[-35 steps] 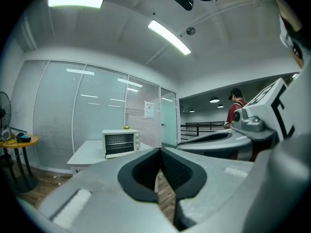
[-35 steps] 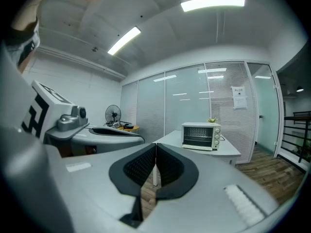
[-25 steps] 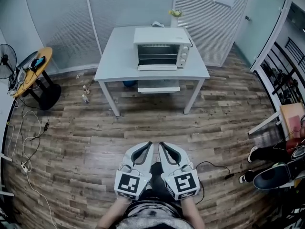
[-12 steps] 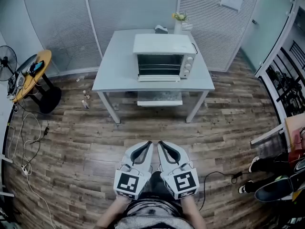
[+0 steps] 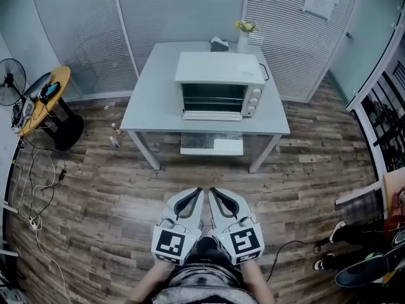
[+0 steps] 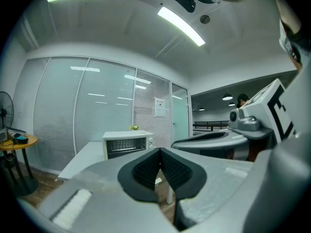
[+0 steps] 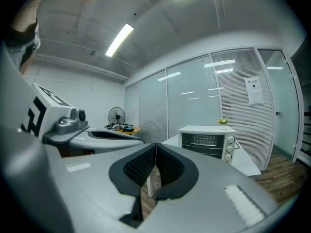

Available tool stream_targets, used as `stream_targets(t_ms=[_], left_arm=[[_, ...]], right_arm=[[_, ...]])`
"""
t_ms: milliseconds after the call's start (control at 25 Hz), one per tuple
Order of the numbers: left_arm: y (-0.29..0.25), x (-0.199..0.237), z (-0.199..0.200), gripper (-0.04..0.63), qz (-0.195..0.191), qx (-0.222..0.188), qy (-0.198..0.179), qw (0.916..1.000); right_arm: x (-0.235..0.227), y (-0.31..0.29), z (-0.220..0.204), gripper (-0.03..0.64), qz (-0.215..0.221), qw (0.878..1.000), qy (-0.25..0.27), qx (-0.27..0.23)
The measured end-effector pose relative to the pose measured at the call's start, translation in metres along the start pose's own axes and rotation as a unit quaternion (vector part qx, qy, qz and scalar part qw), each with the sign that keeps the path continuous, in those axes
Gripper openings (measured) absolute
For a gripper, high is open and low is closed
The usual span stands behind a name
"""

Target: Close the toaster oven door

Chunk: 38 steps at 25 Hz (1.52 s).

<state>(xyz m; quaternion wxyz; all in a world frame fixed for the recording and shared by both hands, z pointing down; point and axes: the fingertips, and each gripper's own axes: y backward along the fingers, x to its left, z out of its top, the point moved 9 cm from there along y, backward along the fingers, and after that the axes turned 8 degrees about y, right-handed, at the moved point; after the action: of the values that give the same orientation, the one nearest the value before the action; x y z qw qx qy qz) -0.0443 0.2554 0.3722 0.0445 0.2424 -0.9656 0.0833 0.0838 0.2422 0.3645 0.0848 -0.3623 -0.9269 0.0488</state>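
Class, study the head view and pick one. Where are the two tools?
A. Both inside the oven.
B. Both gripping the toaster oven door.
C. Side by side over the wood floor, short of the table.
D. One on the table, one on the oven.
C: the left tool and right tool are side by side over the wood floor, shut and empty, with the toaster oven on the table beyond them.

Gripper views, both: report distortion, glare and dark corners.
Left gripper view: fisheye bows the glass walls, corners go black, the ceiling light is blown out white, the toaster oven stays small but legible. Right gripper view: same bowing and black corners, its ceiling light glares too.
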Motion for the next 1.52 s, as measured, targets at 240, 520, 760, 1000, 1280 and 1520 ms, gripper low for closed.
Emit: stream_targets(t_ms=[240, 520, 760, 1000, 1280, 1520], left_arm=[[-0.032, 0.006, 0.0, 0.005, 0.011, -0.002, -0.002, 0.9999], [-0.056, 0.008, 0.004, 0.005, 0.026, -0.001, 0.0, 0.9997], [-0.076, 0.013, 0.009, 0.005, 0.029, 0.001, 0.011, 0.9995], [-0.095, 0.021, 0.014, 0.005, 0.024, 0.01, 0.02, 0.9994], [-0.132, 0.037, 0.019, 0.005, -0.005, 0.009, 0.013, 0.9999], [-0.164, 0.06, 0.03, 0.005, -0.019, 0.004, 0.015, 0.9997]], right_arm=[[-0.031, -0.018, -0.004, 0.003, 0.014, 1.0, 0.003, -0.001], [-0.055, -0.031, -0.007, 0.003, 0.025, 1.0, 0.01, -0.001], [-0.073, -0.042, -0.009, 0.003, 0.029, 1.0, 0.003, 0.009], [-0.086, -0.053, -0.013, 0.003, 0.013, 1.0, -0.003, 0.011], [-0.11, -0.076, -0.013, 0.003, -0.004, 1.0, -0.01, 0.012], [-0.132, -0.106, -0.012, 0.003, -0.02, 1.0, -0.011, 0.014]])
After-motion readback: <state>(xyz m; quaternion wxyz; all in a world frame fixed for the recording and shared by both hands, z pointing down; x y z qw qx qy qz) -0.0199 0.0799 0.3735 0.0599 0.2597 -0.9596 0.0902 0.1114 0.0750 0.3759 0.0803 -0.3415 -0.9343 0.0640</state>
